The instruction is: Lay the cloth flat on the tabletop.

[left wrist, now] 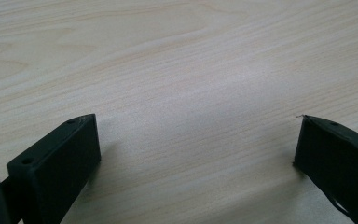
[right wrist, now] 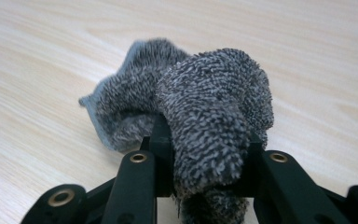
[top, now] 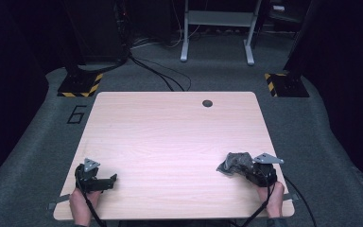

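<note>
Right tongs (right wrist: 205, 154), held in the person's right hand (top: 273, 198) at the near right of the tabletop (top: 170, 137): the two black jaws are clamped on a grey towel (right wrist: 200, 107), pressing a thick fold of it from either side. The gap between the jaws is narrow and taken up wholly by the fabric. In the right gripper view the fold runs straight up the middle, from below the jaw tips to well beyond them, and the rest of the towel bunches in a crumpled mound ahead of the tips and off to their left, with one thin hemmed edge sticking out farthest on that side. The loose part rests on the wood. In the high view the towel (top: 236, 163) lies directly in front of the right tongs (top: 248, 171), on the side facing the middle of the tabletop.

Left tongs (left wrist: 196, 144), held in the left hand (top: 81, 203) at the near left: the jaws stand wide apart, with bare pale wood grain between them. They sit low over the tabletop. In the high view the left tongs (top: 111, 179) point toward the right tongs, and the towel lies well apart from them, across the near part of the tabletop.
</note>
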Demonstrator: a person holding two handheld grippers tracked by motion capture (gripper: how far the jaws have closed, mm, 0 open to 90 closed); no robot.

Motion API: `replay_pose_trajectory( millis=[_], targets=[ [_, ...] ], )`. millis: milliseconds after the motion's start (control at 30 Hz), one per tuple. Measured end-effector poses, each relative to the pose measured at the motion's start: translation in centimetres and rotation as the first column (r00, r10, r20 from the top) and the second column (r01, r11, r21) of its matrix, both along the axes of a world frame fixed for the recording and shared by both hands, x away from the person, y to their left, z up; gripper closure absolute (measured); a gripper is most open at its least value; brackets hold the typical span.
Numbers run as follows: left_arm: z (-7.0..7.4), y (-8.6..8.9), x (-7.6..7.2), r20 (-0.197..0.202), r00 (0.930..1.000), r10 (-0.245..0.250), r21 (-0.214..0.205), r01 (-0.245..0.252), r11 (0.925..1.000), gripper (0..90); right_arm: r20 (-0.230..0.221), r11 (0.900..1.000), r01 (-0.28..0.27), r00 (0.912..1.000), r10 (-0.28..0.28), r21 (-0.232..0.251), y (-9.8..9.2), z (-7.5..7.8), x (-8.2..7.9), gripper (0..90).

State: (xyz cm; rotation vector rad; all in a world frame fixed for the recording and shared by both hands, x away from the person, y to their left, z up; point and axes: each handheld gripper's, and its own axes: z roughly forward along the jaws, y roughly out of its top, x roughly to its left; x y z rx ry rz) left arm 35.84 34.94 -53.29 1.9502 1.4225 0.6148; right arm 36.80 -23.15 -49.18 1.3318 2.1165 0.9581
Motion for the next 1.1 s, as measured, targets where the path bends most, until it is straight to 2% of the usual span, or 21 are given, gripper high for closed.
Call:
replay_pose_trajectory(
  millis=[100,200,233,333,567,600,733,767,933,1100],
  targets=[
    [0.0,0.0,0.0,0.000,1.0000,0.000,0.000,0.000,1.0000,0.0,0.030,0.9997,-0.014,0.9994,0.014,0.021,0.3,1.2,-0.1,68.4],
    [0.0,0.0,0.0,0.000,1.0000,0.000,0.000,0.000,1.0000,0.0,0.041,0.9994,-0.021,0.9990,0.020,0.028,0.5,1.6,-0.1,68.5],
    [0.0,0.0,0.0,0.000,1.0000,0.000,0.000,0.000,1.0000,0.0,0.060,0.9990,-0.027,0.9979,0.025,0.036,0.9,2.3,-0.1,68.6],
    [0.0,0.0,0.0,0.000,1.0000,0.000,0.000,0.000,1.0000,0.0,0.073,0.9987,-0.039,0.9967,0.036,0.033,1.1,2.8,-0.1,68.7],
    [0.0,0.0,0.0,0.000,1.0000,0.000,0.000,0.000,1.0000,0.0,0.126,0.9957,-0.083,0.9891,0.077,0.040,2.8,5.3,0.6,68.8],
    [0.0,0.0,0.0,0.000,1.0000,0.000,0.000,0.000,1.0000,0.0,0.126,0.9957,-0.083,0.9891,0.077,0.040,2.8,5.3,0.6,68.8],
    [0.0,0.0,0.0,0.000,1.0000,-0.001,0.000,0.001,1.0000,0.0,0.152,0.9929,-0.112,0.9829,0.104,0.042,4.0,6.5,0.9,68.8],
    [0.0,0.0,0.0,0.000,1.0000,-0.001,0.000,0.001,1.0000,0.0,0.165,0.9902,-0.131,0.9788,0.122,0.047,4.5,7.1,1.1,68.8],
    [0.0,0.0,0.0,-0.001,1.0000,0.000,0.000,0.000,1.0000,0.0,0.185,0.9864,-0.154,0.9725,0.141,0.057,5.7,8.2,1.6,68.8],
    [0.0,0.0,0.0,-0.001,1.0000,-0.001,0.000,0.001,1.0000,0.0,0.211,0.9776,-0.203,0.9594,0.187,0.056,7.4,9.7,2.1,68.8]
  ],
)
